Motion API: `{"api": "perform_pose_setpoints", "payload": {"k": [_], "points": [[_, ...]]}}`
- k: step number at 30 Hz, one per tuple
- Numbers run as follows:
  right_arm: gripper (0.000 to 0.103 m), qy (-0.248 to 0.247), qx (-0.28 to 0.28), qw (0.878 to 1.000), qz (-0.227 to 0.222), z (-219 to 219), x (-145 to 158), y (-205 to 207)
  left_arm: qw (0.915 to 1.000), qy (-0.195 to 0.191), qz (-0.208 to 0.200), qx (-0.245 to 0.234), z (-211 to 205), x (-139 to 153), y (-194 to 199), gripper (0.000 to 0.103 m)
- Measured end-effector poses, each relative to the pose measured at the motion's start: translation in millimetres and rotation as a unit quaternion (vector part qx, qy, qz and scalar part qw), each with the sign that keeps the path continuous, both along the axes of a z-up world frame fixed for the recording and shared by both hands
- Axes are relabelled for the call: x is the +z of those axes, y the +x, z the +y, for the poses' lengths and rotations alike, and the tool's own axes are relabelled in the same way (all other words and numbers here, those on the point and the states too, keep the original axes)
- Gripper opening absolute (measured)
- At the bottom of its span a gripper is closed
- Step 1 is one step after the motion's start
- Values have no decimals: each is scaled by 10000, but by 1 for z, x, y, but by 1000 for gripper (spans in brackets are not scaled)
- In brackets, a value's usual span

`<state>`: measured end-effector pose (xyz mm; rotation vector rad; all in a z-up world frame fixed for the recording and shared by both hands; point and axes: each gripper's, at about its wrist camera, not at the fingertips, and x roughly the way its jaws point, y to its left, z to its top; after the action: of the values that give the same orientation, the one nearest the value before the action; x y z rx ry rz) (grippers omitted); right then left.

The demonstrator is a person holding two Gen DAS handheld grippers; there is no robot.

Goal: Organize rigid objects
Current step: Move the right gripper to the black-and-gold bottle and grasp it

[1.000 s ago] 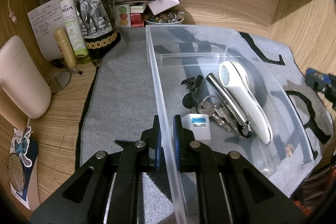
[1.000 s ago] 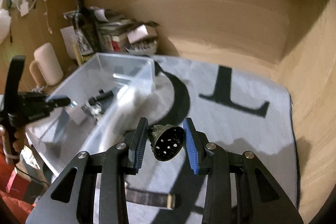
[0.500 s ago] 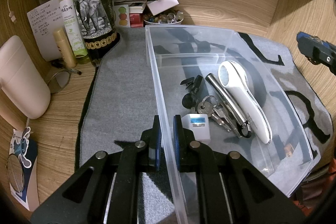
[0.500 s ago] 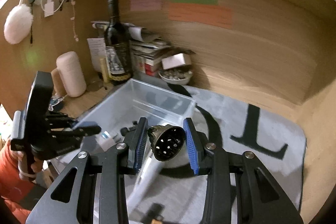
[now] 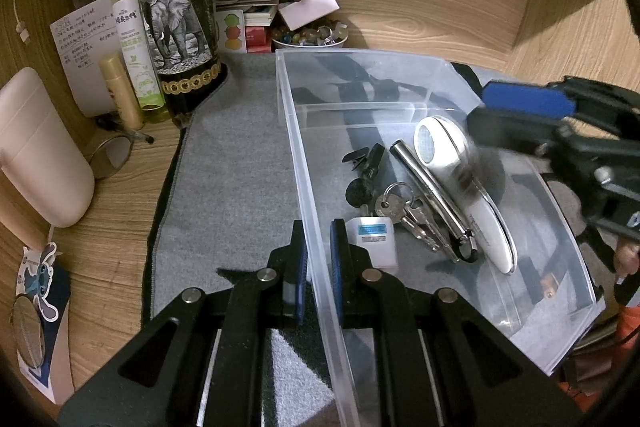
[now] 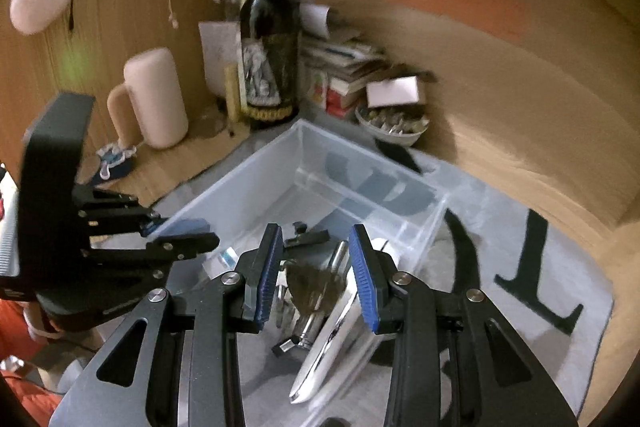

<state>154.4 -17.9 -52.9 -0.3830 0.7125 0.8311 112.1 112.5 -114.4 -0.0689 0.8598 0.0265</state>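
Steadying the clear bin (image 5: 360, 65) wall in the clenched left gripper (image 5: 319, 255), we judge the right gripper (image 6: 316, 269), seemingly grasping a blurred dark round part (image 6: 314, 287), must next release inside.

Wine bottle (image 5: 172, 11) (elephant label), mug (image 5: 38, 151)

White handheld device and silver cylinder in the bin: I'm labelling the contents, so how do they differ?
The white handheld device is broad, rounded plastic with a mesh window at its far end. The silver cylinder is slim, shiny metal with a black loop at its near end. Both lie flat, side by side, in the clear bin.
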Motion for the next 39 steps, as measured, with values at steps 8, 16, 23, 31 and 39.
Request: {"api": "perform_pose_setpoints", "payload": {"k": [8, 16, 23, 31, 39], "points": [[32, -158, 5, 9994, 318, 3, -15, 7, 10000, -5, -1, -4, 0, 0, 0, 11], [42, 16, -136, 9997, 216, -11, -4, 4, 10000, -9, -4, -1, 0, 0, 0, 11], [67, 233, -438, 9987, -102, -37, 12, -5, 10000, -2, -1, -9, 0, 0, 0, 11], [74, 307, -977, 9945, -224, -83, 17, -11, 10000, -8, -2, -7, 1, 0, 0, 11], [75, 105, -1469, 9891, -7, -126, -2, -20, 10000, -5, -2, -5, 1, 0, 0, 11]]}}
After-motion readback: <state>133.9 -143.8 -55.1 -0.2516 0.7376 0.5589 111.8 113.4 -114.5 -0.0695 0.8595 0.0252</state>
